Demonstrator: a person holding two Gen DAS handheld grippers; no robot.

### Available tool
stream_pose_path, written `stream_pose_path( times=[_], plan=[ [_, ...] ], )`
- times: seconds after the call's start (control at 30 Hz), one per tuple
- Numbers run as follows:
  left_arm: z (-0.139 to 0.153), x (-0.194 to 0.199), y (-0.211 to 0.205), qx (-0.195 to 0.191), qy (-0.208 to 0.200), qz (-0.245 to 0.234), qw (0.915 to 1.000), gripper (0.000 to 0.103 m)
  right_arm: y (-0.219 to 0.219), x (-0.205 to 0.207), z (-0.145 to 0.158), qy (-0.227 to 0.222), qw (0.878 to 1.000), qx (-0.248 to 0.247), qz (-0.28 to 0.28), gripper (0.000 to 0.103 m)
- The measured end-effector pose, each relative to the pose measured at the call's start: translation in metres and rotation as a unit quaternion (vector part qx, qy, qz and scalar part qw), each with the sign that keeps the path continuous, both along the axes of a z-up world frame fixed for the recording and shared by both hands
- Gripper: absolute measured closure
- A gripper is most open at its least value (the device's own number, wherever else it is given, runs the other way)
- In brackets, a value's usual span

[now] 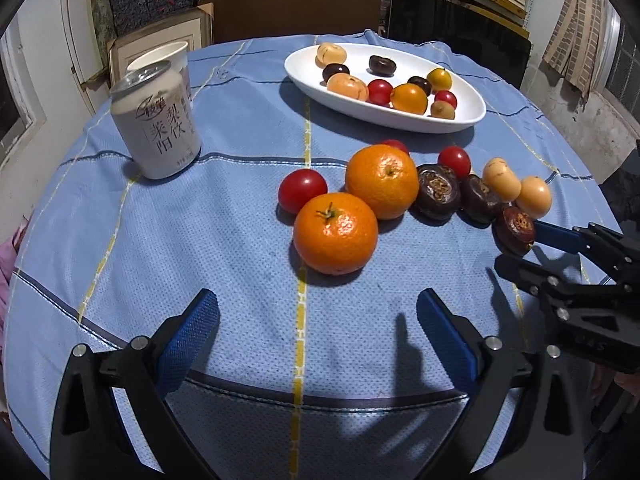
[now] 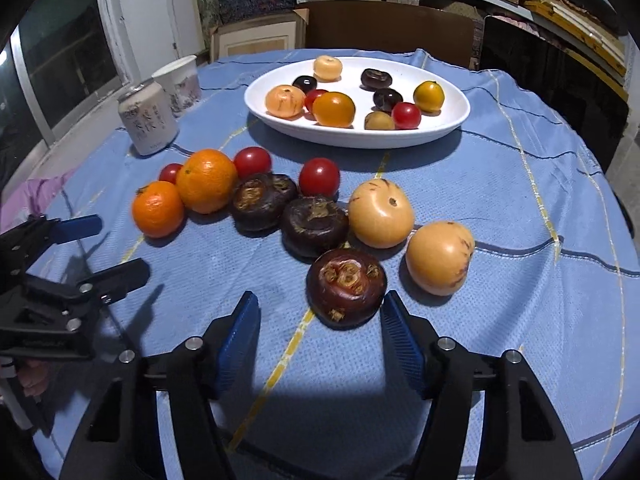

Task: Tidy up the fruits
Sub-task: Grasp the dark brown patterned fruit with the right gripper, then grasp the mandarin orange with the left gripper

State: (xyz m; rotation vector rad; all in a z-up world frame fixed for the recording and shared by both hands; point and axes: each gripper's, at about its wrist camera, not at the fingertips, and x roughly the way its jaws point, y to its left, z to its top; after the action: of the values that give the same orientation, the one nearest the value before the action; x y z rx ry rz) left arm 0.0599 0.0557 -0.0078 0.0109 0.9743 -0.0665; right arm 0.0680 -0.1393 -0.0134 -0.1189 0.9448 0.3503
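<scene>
A white oval plate (image 1: pixel 472 114) (image 2: pixel 460 120) at the back of the table holds several small fruits. Loose on the blue cloth lie two oranges (image 1: pixel 335 233) (image 2: pixel 158 209), red tomatoes (image 1: pixel 302 191) (image 2: pixel 319 177), dark water chestnuts (image 1: pixel 437 191) (image 2: pixel 346 287) and two pale yellow fruits (image 1: pixel 533 197) (image 2: pixel 440 257). My left gripper (image 1: pixel 318 330) is open and empty, just in front of the nearest orange. My right gripper (image 2: pixel 320 332) (image 1: pixel 520 246) is open, its fingers on either side of the nearest water chestnut (image 1: pixel 514 230).
A drink can (image 1: pixel 156 126) (image 2: pixel 147 118) and a paper cup (image 1: pixel 168 58) (image 2: pixel 179 82) stand at the left back of the table. Cardboard boxes and shelves stand behind the table. The table edge runs close below both grippers.
</scene>
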Motion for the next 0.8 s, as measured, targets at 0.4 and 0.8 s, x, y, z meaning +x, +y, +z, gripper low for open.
stream_pose_path(
  times=[0.4,0.8],
  plan=[
    [-0.003,0.001,-0.003,0.008,0.001,0.003,1.0000,0.005,-0.012,0.003,0.000,-0.001,0.999,0.039,-0.021,0.060],
    [0.002,0.004,-0.007,0.022,-0.009,0.014,0.9996,0.006,-0.023,-0.011,0.001,-0.001,0.994,0.110,0.006,0.060]
  ],
)
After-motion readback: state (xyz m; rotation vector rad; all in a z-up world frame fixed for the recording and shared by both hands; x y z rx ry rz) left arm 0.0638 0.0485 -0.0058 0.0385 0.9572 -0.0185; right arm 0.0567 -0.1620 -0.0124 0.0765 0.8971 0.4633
